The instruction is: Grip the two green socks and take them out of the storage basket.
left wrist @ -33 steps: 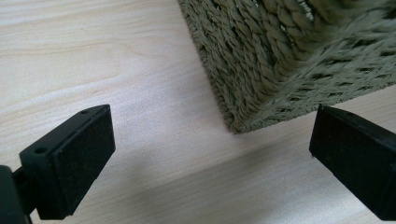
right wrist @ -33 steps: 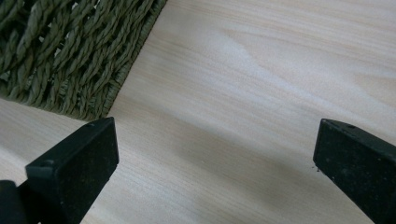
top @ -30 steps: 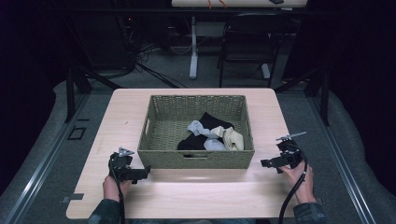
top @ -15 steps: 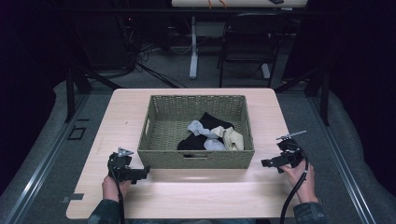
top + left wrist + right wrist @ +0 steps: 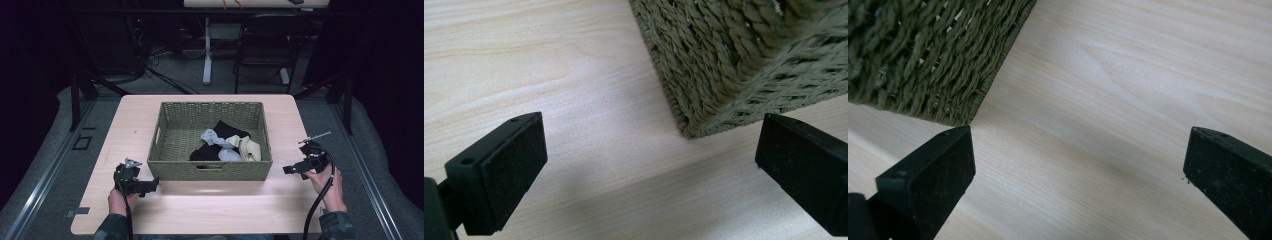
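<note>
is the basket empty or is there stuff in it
Not empty. The woven basket holds a small heap of socks, black, grey and cream, bunched toward its near right corner; the rest of its floor is bare.

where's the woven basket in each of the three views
High view: the woven basket sits mid-table, between the left gripper and right gripper.
Left gripper view: its near corner fills the upper right, above the open jaws.
Right gripper view: its other near corner fills the upper left.
Shared landmark: the light wooden table.
</note>
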Tool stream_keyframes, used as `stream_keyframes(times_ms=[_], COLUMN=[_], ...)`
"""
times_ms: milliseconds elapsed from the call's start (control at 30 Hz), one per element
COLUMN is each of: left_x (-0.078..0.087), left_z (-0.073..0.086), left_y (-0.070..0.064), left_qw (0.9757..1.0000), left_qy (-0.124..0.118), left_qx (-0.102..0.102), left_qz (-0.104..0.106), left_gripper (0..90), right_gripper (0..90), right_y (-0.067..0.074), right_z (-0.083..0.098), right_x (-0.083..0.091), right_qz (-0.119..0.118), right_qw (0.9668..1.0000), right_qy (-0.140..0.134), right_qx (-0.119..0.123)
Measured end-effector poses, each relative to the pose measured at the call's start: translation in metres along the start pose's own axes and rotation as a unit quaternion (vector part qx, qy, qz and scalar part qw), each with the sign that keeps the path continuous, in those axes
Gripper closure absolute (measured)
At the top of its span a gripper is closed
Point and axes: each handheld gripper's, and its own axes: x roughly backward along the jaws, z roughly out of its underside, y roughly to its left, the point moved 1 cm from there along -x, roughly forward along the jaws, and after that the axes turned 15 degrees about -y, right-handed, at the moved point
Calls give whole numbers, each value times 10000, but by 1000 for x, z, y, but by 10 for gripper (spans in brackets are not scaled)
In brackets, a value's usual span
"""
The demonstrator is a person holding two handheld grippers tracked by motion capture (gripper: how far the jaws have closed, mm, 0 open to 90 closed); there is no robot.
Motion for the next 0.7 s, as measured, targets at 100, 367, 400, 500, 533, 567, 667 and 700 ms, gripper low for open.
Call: stream_keyframes(times_ms=[100, 367, 400, 500, 533, 567, 667, 700], left_x=[0, 1, 1, 1, 1, 1, 2, 2], left_z=[0, 0, 0, 0, 0, 0, 0, 0], left_y=[0, 0, 0, 0, 0, 0, 0, 0], left_qw=[10000, 10000, 10000, 10000, 10000, 10000, 10000, 10000], left_qy=[1, -7, -7, -2, -2, -8, -7, -21], left_qx=[10, 5, 5, -3, -3, 15, -3, -4], left_qz=[-9, -12, -12, -9, -9, 0, 23, 17], left_gripper=[1, 1, 1, 1, 1, 1, 1, 1], right_gripper=[0, 2, 2, 7, 7, 11, 12, 12], right_y=[2, 8, 8, 14, 14, 18, 22, 23], right_z=[-10, -44, -44, -59, -59, -66, -73, -76], right_x=[6, 26, 26, 35, 35, 38, 41, 42], right_qz=[59, -157, -157, -140, -140, -115, -74, -94], right_qw=[9999, 9993, 9993, 9989, 9989, 9985, 9978, 9976], right_qy=[48, 139, 139, 42, 42, 25, 63, 53], right_qx=[109, 294, 294, 444, 444, 537, 649, 689])
